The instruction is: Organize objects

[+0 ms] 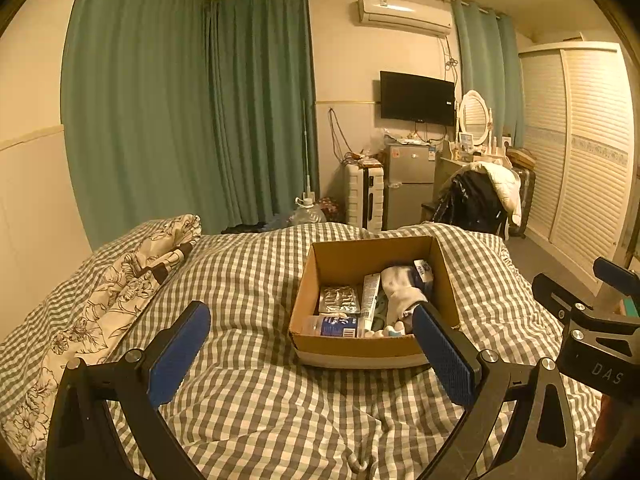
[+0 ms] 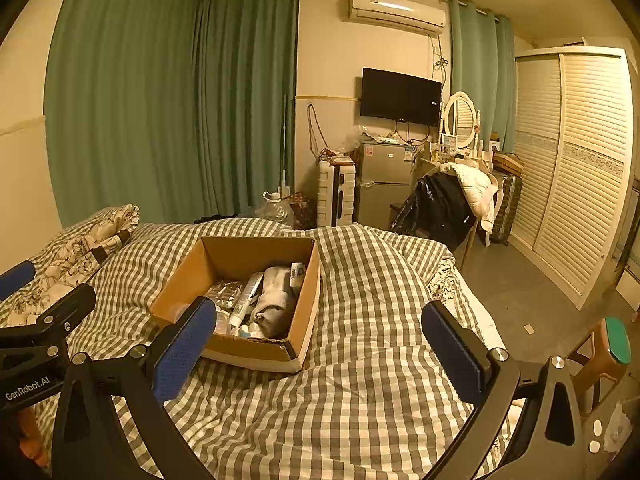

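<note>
The left gripper (image 1: 312,344) and the right gripper (image 2: 320,344) both hang above the checked duvet (image 1: 248,400) on the near side of the cardboard box (image 1: 348,256), each with its blue pads spread wide and nothing between them. The box, the landmark here, sits in the middle of the bed. To my eye the risk is the soft, rumpled bedding under the box: a push on its near wall could tip or slide it, and the near right corner already looks torn in the right wrist view. A wide pad could also catch the rim on the way in. Inside the box lie a foil blister pack (image 1: 339,299), a tube (image 1: 371,294) beside it, a pale sock or glove (image 1: 400,290) toward the right wall, and a small bottle (image 1: 334,326) against the near wall
</note>
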Demonstrator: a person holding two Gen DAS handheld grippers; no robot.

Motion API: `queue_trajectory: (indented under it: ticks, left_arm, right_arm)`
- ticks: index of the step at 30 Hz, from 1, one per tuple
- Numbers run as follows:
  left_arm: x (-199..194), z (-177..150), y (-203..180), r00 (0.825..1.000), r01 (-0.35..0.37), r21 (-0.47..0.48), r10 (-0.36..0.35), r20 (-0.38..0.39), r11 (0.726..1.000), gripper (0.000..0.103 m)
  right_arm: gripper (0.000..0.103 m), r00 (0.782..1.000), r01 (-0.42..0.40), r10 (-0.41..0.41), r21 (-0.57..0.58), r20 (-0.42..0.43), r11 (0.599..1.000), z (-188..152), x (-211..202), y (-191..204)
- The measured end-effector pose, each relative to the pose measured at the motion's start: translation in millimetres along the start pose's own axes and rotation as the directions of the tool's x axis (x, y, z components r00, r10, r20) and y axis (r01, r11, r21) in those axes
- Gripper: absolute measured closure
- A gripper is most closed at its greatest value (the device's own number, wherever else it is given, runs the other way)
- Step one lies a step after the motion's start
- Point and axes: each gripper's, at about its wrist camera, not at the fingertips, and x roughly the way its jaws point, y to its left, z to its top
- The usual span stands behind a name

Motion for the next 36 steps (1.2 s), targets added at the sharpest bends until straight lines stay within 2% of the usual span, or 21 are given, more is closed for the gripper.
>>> queue_trajectory:
  ticks: [36]
  left_arm:
    - [-2.4, -3.9, -2.9, 1.000, -0.009, 0.004, 0.009, 0.004, 1.000, 0.000]
  right_arm:
    - [0.000, 1.000, -0.002, 0.002, -0.002, -0.010, 1.000, -3.6, -0.1, 5.1]
